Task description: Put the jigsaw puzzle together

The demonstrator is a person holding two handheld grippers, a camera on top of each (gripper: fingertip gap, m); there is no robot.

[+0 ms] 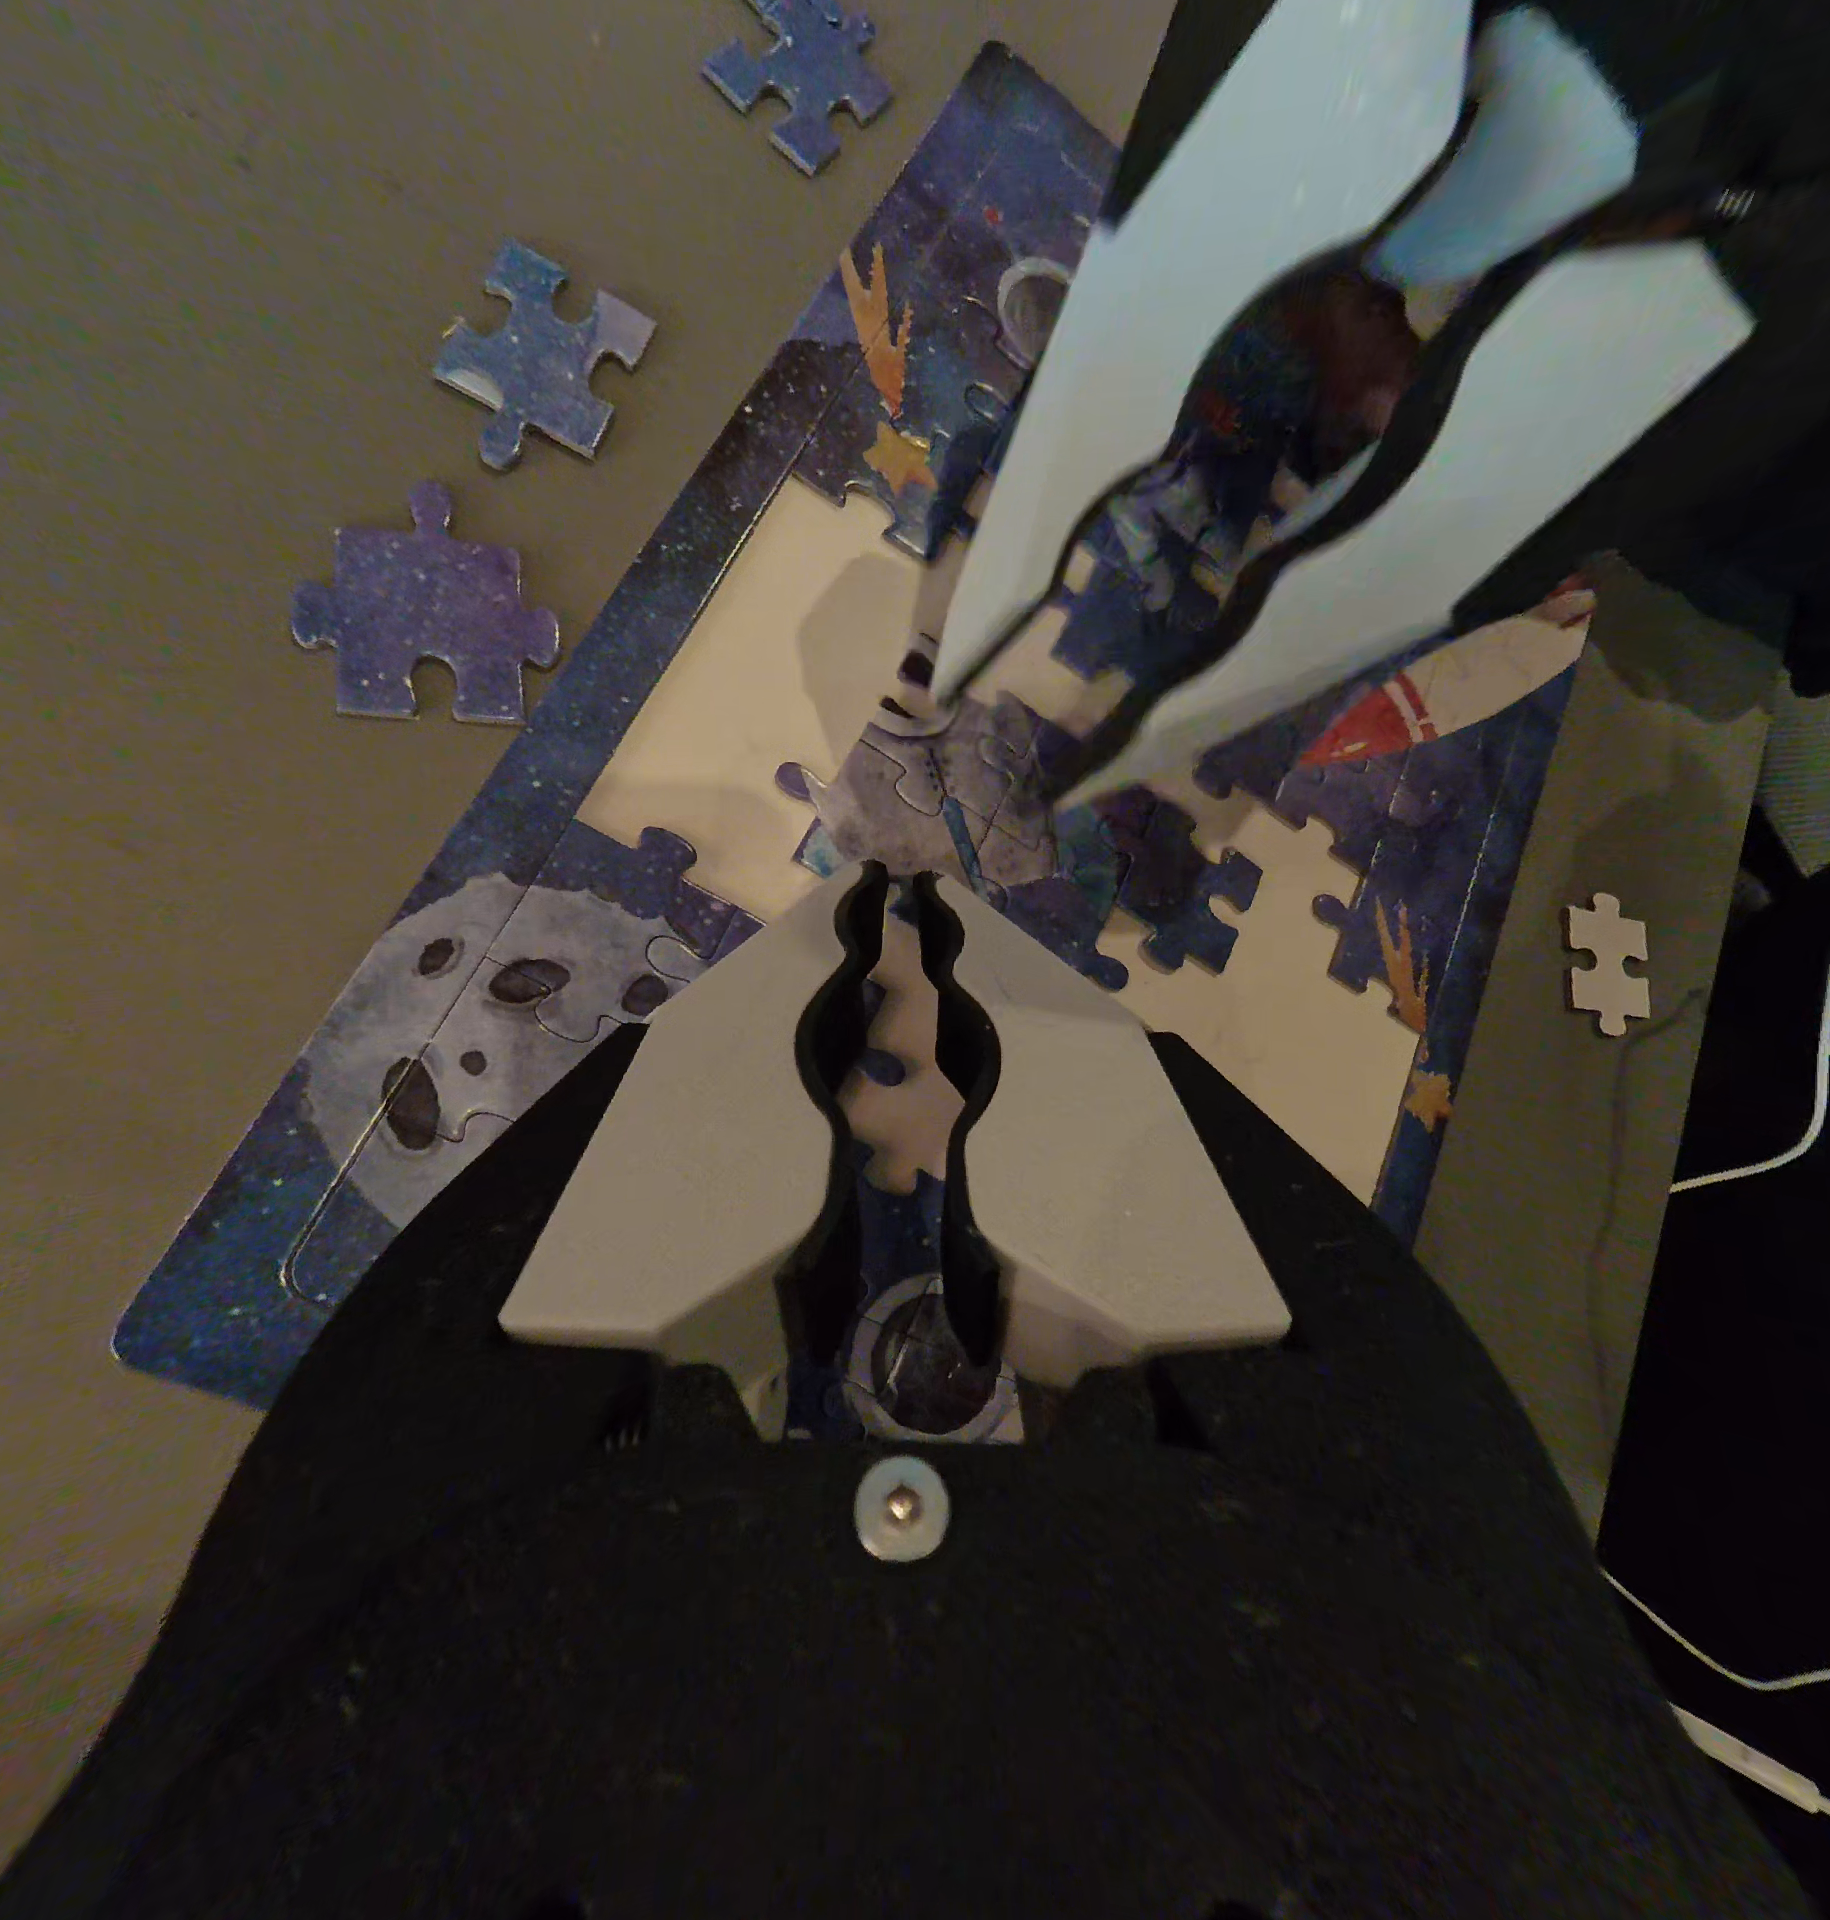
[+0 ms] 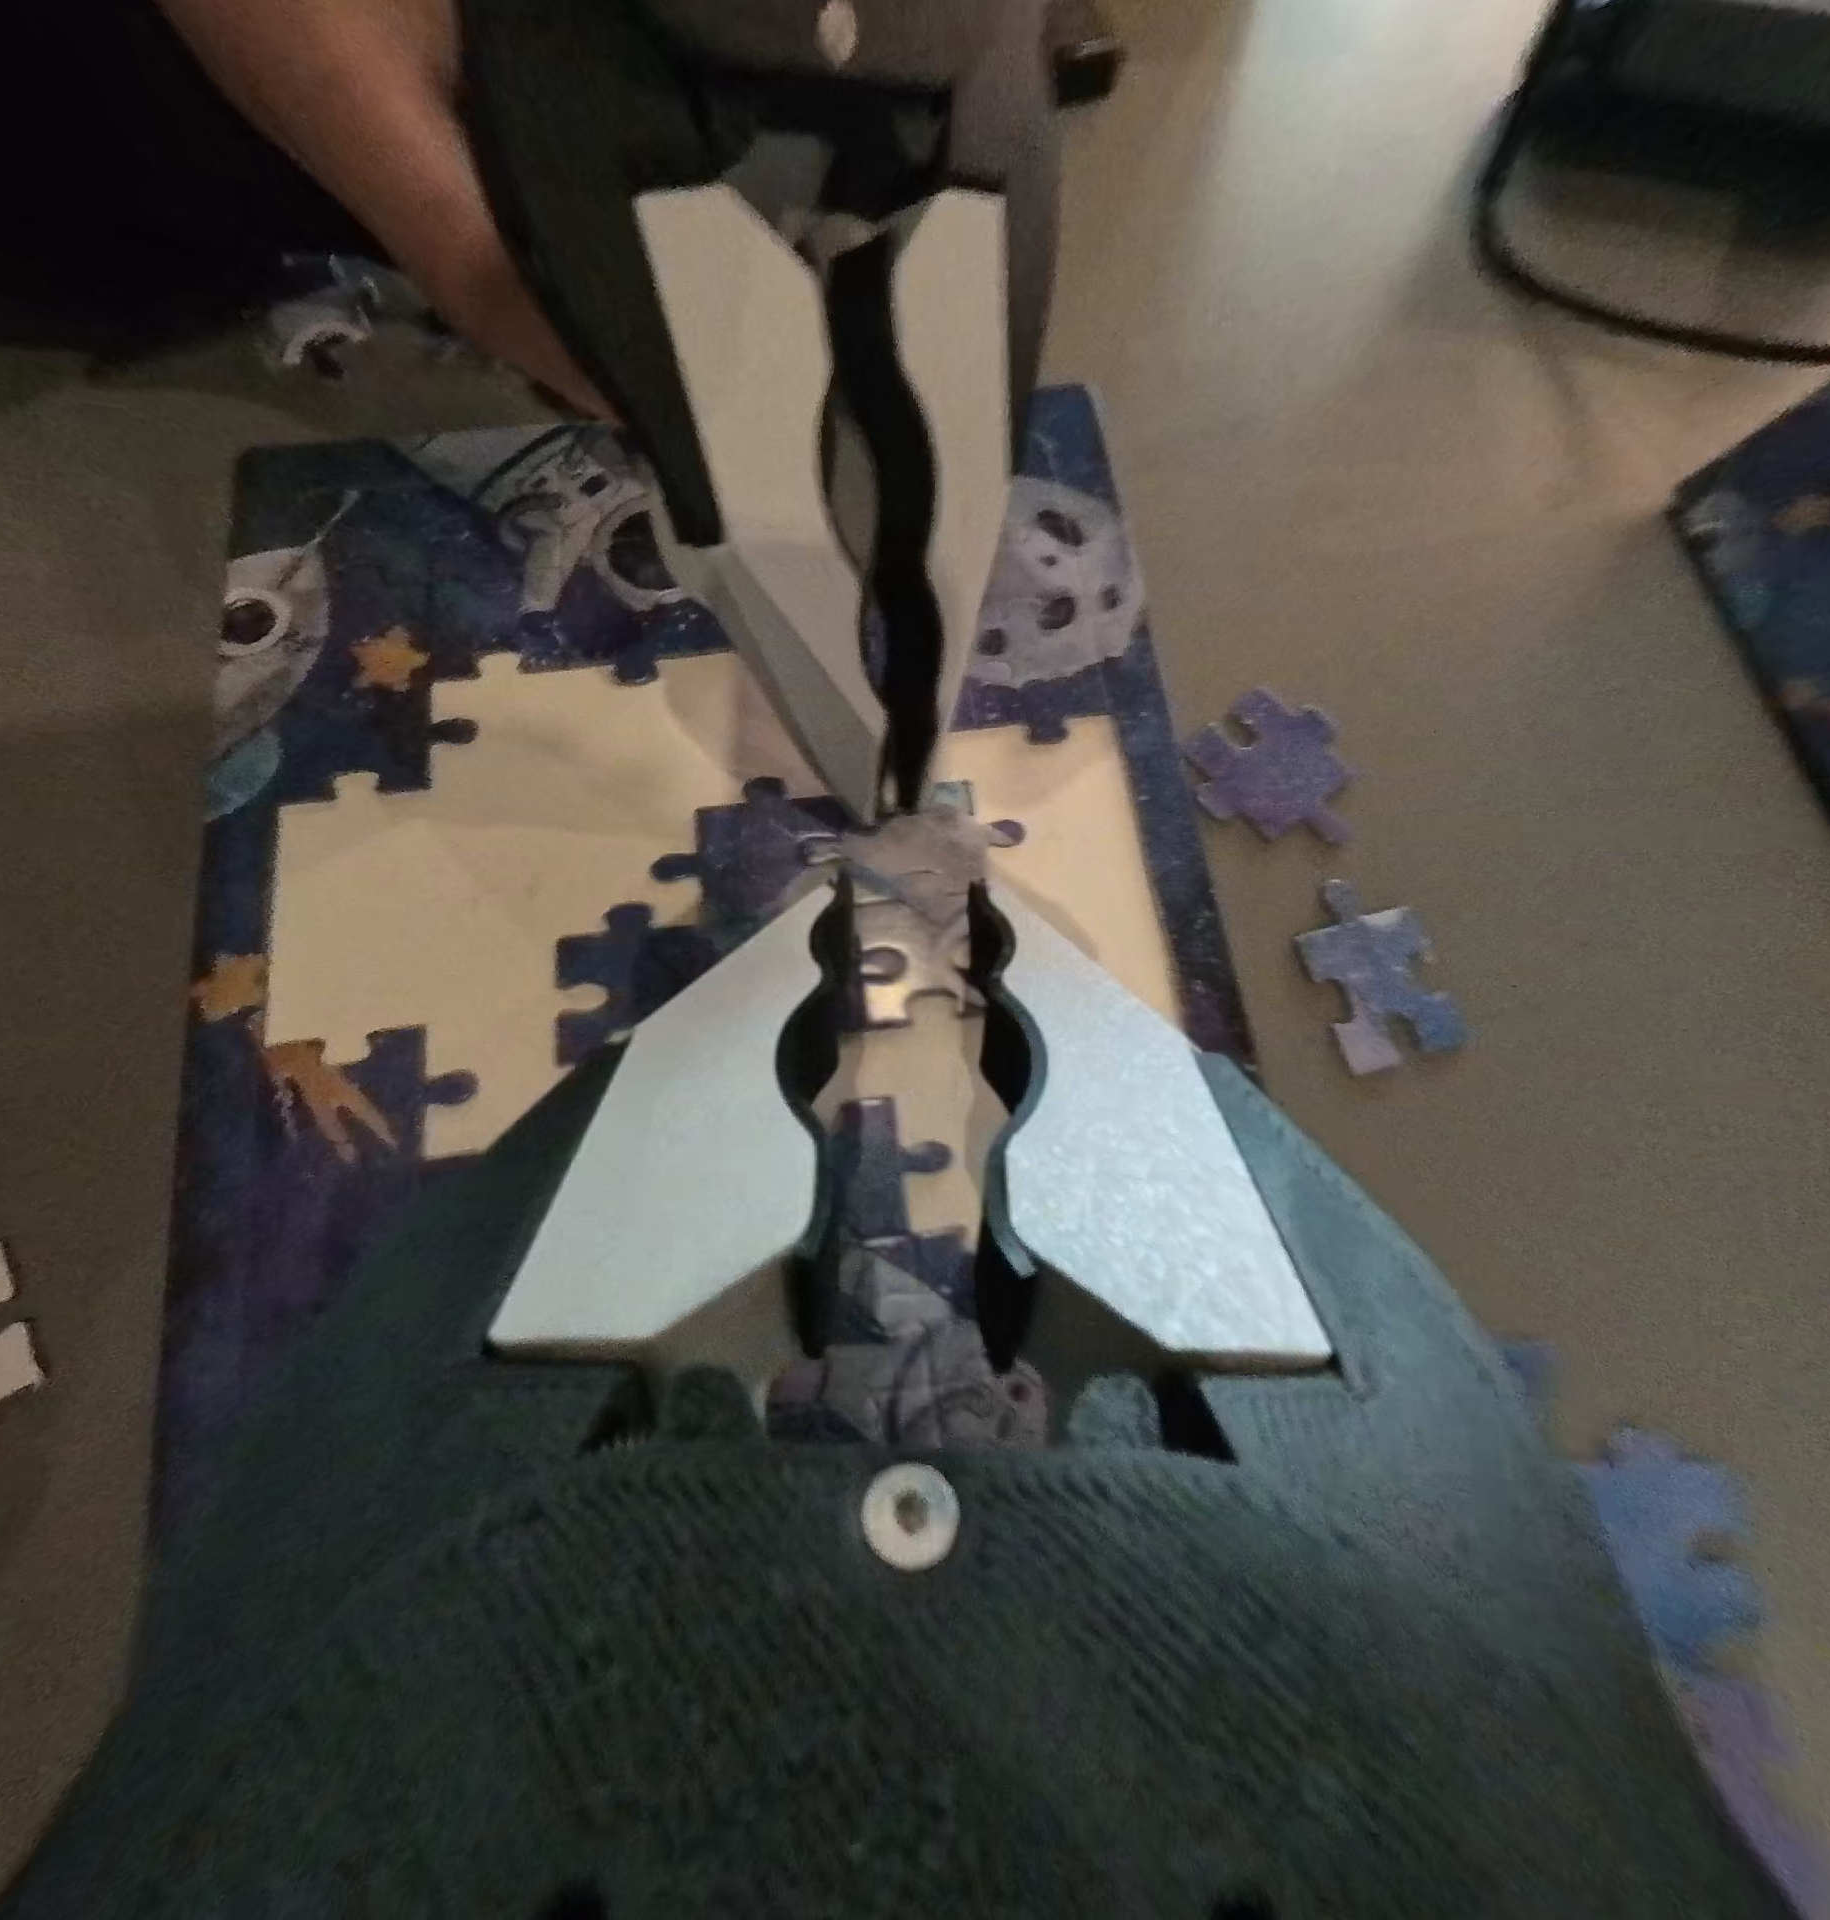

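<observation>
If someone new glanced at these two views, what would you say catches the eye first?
Two grippers meet tip to tip over the middle of the space-themed puzzle tray: the left gripper and the right gripper, both nearly closed at a grey piece. Around them the cream tray floor shows bare gaps. Loose blue pieces lie on the table beside the tray.

Puzzle board [image 2: 241, 831] lay flat, space-themed, middle bare | grey piece [image 2: 916, 847] at centre — three blue loose pieces [image 1: 423, 613] beside my board
</observation>
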